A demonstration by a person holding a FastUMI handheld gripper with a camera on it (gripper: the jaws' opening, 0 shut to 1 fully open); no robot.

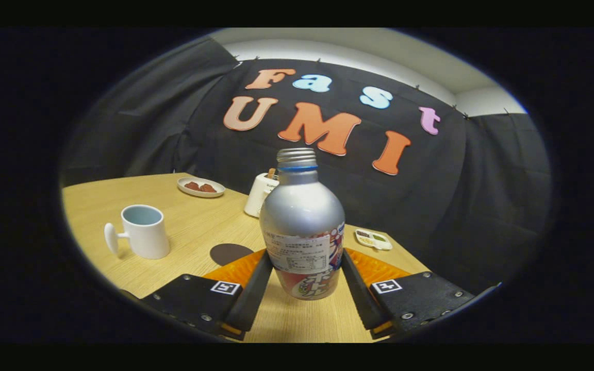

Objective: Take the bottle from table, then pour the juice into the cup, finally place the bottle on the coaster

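We see the table [194, 226], light wood, carrying everything in the scene.

The bottle [302, 226] is the largest item: silver metal body, printed label around its lower half, threaded neck with a blue ring, no cap on it. It stands upright between the two fingers, its base just above or on the tabletop; we cannot tell which. We cannot see what is inside it.

The gripper [303, 278] is part open, with a finger [256, 288] pressed against each side of the bottle's label, so it has hold of the bottle.

The cup [145, 231], white with a pale blue inside and a knob-like handle, stands upright to the left, well apart from the bottle. From this angle we cannot tell whether it holds any liquid.

A white container [260, 195] stands behind the bottle, partly hidden by it, with something brown sticking out of its top.

The coaster [227, 252], a dark flat disc, lies between the cup and the left finger.

A small plate [201, 187] beyond the cup holds reddish-brown pieces.

A small tray [373, 239] to the right of the bottle holds yellowish and green bits in its compartments.
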